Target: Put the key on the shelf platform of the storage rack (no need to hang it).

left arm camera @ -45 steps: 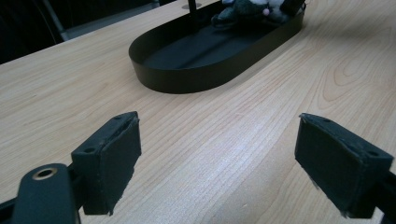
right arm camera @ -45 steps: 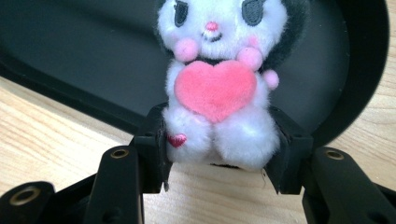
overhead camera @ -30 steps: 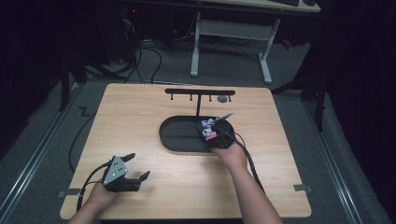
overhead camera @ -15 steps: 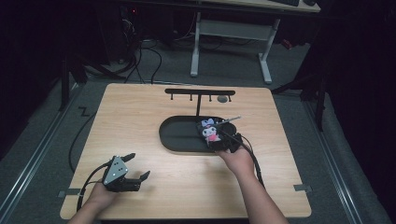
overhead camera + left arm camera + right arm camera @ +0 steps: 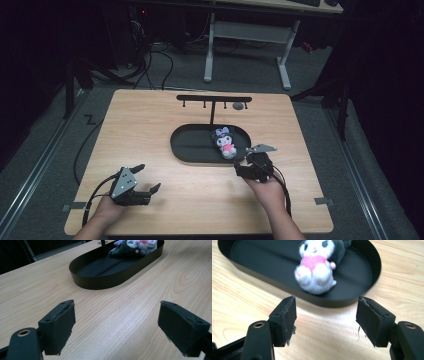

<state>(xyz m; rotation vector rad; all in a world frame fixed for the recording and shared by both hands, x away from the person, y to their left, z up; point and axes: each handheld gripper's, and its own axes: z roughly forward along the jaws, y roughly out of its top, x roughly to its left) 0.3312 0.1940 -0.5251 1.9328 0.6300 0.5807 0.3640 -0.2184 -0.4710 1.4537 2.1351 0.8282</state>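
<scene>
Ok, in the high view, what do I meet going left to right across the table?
Left claw → tray → plush toy → right claw.

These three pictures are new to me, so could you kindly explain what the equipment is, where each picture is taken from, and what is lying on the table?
There is no machine arm here. A person sits at a wooden table and holds a hand-operated clamp in each hand. The left tool rests near the front left of the table, and the right tool sits at the front right, just in front of the tray.

The wide picture comes from a fixed camera above, looking down on the table. The other two come from small cameras riding on each tool, looking along its two black jaws.

On the table lies a black oval tray with a small rack standing behind it. A plush toy, white and pink with dark ears, lies in the tray's right end.

Nothing is held: both tools are open with only bare table between the jaws.
</scene>
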